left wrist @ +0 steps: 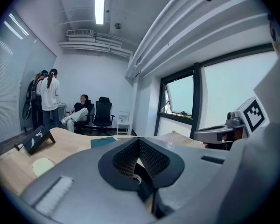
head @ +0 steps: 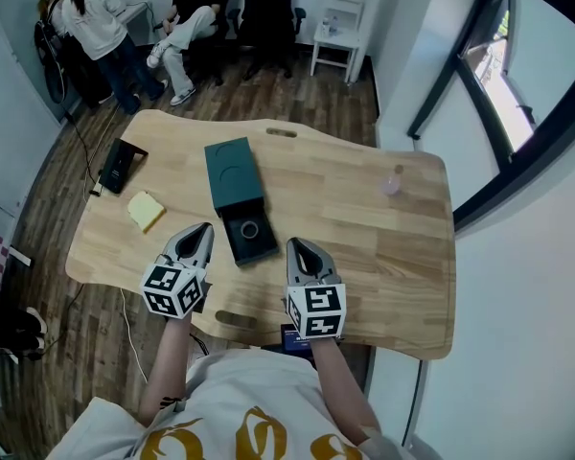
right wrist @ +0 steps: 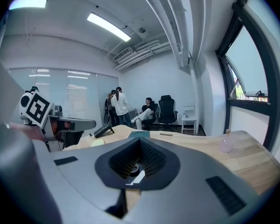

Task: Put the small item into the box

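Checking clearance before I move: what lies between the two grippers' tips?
The dark box's open tray lies between the left gripper and the right gripper, shown in the head view.

On the wooden table (head: 364,228) an open dark box (head: 264,249) holds a small ring-shaped item (head: 250,229). Its green lid (head: 234,172) adjoins the box's far end. Left of the box lie a yellow notepad (head: 145,210) and a black device (head: 121,166). The left gripper (head: 203,230) and right gripper (head: 294,246) flank the box's near end, jaws together. A pink bottle (head: 393,181) stands well to the box's right.
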{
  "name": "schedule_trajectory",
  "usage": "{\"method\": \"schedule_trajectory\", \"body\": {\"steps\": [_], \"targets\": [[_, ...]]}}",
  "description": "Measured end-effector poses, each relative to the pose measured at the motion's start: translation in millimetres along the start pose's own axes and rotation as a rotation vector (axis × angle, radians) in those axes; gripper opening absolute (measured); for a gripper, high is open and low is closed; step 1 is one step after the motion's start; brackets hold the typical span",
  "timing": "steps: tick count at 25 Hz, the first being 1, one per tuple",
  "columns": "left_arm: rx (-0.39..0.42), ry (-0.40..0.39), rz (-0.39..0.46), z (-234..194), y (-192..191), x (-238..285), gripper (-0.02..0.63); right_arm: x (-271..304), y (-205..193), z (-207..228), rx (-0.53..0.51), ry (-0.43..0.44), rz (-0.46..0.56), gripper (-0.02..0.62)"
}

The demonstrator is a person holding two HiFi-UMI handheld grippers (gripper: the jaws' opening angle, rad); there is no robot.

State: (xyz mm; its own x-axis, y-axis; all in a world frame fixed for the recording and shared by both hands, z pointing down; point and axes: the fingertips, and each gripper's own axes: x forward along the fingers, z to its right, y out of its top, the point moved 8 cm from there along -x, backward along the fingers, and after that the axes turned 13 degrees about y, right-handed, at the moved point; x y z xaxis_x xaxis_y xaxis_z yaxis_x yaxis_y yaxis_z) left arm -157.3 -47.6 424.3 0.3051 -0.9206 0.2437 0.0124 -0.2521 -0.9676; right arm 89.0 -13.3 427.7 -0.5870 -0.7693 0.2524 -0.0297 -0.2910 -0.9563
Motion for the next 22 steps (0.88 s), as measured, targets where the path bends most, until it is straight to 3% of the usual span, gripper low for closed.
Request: {"method": "schedule_trajectory", "body": {"steps": [22], "targets": [[0.022, -0.009, -0.010, -3.1, 0.5, 6.2, 0.003, 6.5, 1.5, 5.0, -0.009, 0.009, -0.017, 0.000]]}}
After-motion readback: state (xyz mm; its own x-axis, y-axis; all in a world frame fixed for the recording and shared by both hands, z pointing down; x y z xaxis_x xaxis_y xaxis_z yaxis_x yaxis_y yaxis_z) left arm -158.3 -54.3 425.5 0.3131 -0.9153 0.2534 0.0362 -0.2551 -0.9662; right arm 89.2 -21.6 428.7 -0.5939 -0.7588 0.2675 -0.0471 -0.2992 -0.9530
